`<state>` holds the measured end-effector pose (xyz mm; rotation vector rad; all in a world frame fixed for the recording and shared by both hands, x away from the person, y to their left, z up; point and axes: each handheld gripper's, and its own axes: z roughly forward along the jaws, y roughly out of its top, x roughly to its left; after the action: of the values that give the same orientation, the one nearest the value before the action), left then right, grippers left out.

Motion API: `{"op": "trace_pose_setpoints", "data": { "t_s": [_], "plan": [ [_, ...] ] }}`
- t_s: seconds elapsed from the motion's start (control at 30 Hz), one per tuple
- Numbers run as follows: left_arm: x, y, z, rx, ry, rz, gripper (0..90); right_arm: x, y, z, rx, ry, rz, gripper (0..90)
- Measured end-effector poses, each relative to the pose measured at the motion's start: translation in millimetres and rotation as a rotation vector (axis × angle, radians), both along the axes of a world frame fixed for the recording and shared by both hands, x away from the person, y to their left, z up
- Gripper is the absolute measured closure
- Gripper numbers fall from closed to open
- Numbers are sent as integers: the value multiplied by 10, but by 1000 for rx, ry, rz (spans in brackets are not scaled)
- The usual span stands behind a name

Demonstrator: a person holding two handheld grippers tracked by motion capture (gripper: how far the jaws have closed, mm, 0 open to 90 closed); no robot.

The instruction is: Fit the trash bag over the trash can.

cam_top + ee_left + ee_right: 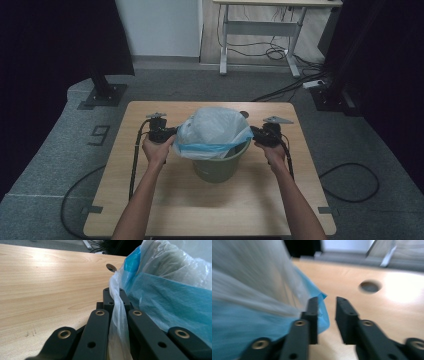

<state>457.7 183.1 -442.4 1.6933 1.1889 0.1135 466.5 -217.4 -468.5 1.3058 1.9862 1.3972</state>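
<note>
Two handheld grippers flank a squat olive-green plastic bin (218,167) standing near the middle of a light wooden table (165,200), with a thin translucent white-and-blue plastic bag liner (215,131) puffed up out of its mouth. The left gripper (117,305) has its jaws pressed together on a fold of the liner's white edge, the film running down between them. The right gripper (326,312) has its jaws spread with a clear gap; its near jaw lies against the blue corner of the liner, but nothing sits between the two. The film looks very light, soft and slippery, likely to slide out of a shallow pinch and to stretch or tear if pulled hard, so the safest hold is probably on a gathered or doubled fold at the rim edge, on opposite sides, as the left one has. The bin itself looks light enough to shift if the bag is tugged sideways. The tabletop is smooth pale wood grain with a round cable hole (370,286) near its far edge. Grey carpet (50,150) surrounds it, with dark curtains at both sides, loose cables, and another desk frame (260,30) against the far wall.
</note>
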Motion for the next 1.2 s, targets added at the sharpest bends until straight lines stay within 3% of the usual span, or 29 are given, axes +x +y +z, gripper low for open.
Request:
{"op": "trace_pose_setpoints", "data": {
  "t_s": [0.07, 0.1, 0.13, 0.4, 0.53, 0.73, 0.8, 0.93, 1.1, 1.2],
  "plan": [
    [-13, 20, 17, -3, -7, 2, 891, -57, -85, 106, 27, -46, -34, 625],
    [-13, 20, 17, -3, -7, 2, 891, -57, -85, 106, 27, -46, -34, 625],
    [-18, 22, 21, -8, -8, 5, 891, -136, -175, 238, 66, -88, -50, 604],
    [-47, 49, 71, -12, -20, 17, 890, -510, -206, 624, 88, -150, 74, 502],
    [-75, 63, 103, -10, -27, 19, 889, -676, -101, 736, 76, -142, 148, 477],
    [-110, 86, 142, -11, -38, 25, 888, -788, 12, 734, 55, -77, 191, 461],
    [-115, 90, 149, -10, -40, 25, 888, -804, 35, 725, 41, -63, 193, 483],
    [-121, 92, 153, -11, -45, 25, 887, -825, 52, 728, 50, -58, 196, 638],
    [-124, 101, 148, -4, -52, 38, 888, -875, 46, 792, 22, -81, 182, 844],
    [-125, 105, 147, -10, -58, 44, 889, -921, 77, 808, -16, -104, 196, 886]
  ]
}}
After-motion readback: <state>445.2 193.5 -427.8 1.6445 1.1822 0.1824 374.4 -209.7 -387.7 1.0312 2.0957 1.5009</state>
